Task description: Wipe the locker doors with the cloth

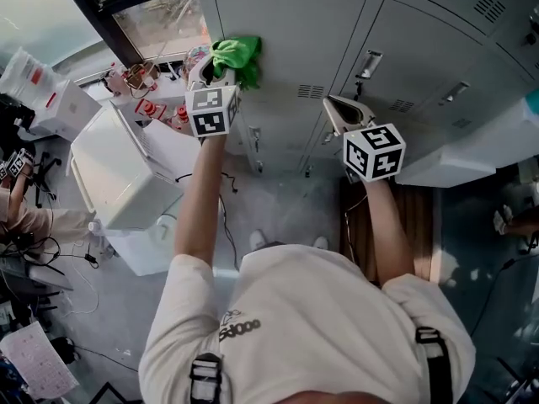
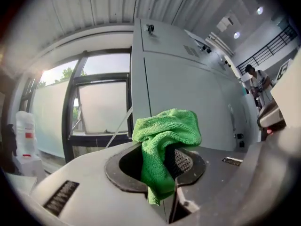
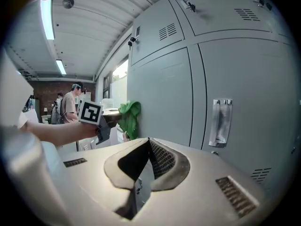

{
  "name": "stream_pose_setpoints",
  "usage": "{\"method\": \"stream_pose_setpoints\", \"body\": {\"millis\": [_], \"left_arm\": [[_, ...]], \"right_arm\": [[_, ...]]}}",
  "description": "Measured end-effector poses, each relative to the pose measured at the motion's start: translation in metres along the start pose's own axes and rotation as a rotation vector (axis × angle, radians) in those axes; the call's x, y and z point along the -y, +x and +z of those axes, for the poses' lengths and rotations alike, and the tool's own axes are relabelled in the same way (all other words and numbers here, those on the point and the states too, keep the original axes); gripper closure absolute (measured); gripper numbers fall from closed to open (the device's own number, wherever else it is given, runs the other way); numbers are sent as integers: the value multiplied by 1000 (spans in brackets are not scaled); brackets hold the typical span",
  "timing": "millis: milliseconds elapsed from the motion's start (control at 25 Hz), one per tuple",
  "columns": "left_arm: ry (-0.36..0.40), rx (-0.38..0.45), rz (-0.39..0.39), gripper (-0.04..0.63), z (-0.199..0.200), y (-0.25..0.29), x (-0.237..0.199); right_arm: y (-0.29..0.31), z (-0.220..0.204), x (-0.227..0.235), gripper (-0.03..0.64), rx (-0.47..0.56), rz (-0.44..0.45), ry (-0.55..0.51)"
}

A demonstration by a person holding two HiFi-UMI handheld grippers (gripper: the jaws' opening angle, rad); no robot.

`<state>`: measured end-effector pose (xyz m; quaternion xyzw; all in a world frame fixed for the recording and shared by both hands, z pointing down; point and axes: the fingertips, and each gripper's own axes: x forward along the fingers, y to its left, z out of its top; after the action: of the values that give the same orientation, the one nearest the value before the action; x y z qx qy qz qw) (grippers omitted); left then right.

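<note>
A green cloth [image 1: 237, 57] is bunched between the jaws of my left gripper [image 1: 221, 76], which is shut on it and holds it against the left grey locker door [image 1: 286, 32]. In the left gripper view the cloth [image 2: 164, 145] hangs out over the jaws, with the locker door [image 2: 188, 93] just behind it. My right gripper [image 1: 344, 110] is shut with nothing in it and hovers close to the neighbouring locker door [image 1: 421, 57], apart from it. From the right gripper view the cloth [image 3: 129, 118] and the left gripper [image 3: 109, 121] show at the left, by the door [image 3: 164, 98].
Each locker door has a metal handle [image 1: 368, 64] [image 3: 221, 122] and vent slots [image 1: 311, 91]. A white box unit [image 1: 126, 175] stands to the left, with clutter on a windowsill [image 1: 147, 91]. A wooden bench [image 1: 404, 225] lies at the right. People stand in the background [image 3: 70, 105].
</note>
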<state>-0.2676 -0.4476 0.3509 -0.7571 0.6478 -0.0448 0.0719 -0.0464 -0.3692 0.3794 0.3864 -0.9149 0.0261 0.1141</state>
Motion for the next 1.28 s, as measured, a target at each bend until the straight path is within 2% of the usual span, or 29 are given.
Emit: {"method": "stream_pose_setpoints", "body": {"millis": [200,360,480,600,680,880,1040,1160,1280], "left_arm": [[-60,-175,8,482,-89,-3,1],[-86,-289,-29,482,-143,-2,11],[-89,-344,-65,482,-169,1,22],[-57,-366,-84,482,-181,4,29],[-33,-406,-138,482,-192,6,42],[-74,-454,-240,482,-190,14,73],[-45,-389,-306,482,-160,18,88],[-40,-363,-295,480,-144,18,91],[-72,-355,-274,480,-144,15,91]], "right_arm": [[-2,-8,1,607,-17,-15,13],[0,-16,0,607,-35,-29,24],[5,-23,-2,607,-47,-38,35],[9,-27,-4,607,-53,-51,49],[12,-29,-5,607,-55,-63,57],[11,-42,-2,607,-64,-108,94],[3,-54,5,607,-75,-159,120],[-5,-53,7,607,-63,-181,124],[-13,-48,11,607,-49,-185,114]]}}
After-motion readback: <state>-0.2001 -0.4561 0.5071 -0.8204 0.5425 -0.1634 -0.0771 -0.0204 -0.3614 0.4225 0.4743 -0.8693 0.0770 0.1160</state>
